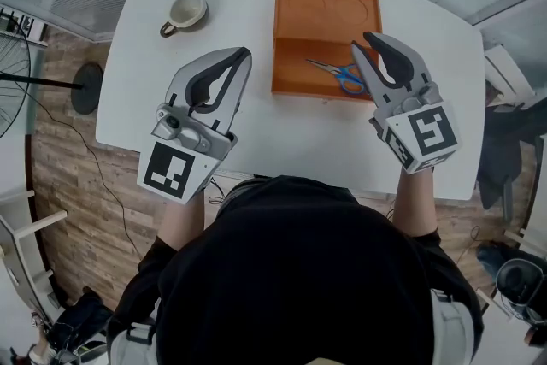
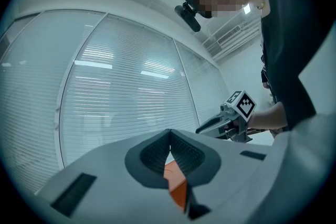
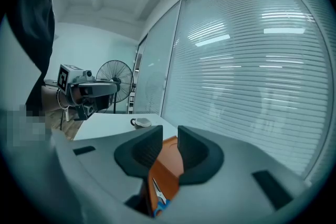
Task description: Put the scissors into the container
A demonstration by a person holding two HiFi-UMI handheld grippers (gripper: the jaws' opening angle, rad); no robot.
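The left gripper [image 1: 244, 55] is light grey, with smooth, round sides. Its two jaws are long and thin at the tips. Inside the jaws are black pads [image 2: 152, 157] with tiny ribs. Dark slots [image 2: 73, 194] sit on the grey shell. At the back is a cube [image 1: 175, 171] with black and white squares on it. A small round lens [image 1: 167, 122] sits on top, in a shiny ring.

The right gripper [image 1: 361, 42] looks the same: grey shell, black pads and its own marker cube [image 1: 427, 132].

The person wears a black top [image 1: 291, 269]. Its sleeves [image 1: 149, 265] leave the lower arms bare. A black camera [image 2: 188, 14] sits on the head.
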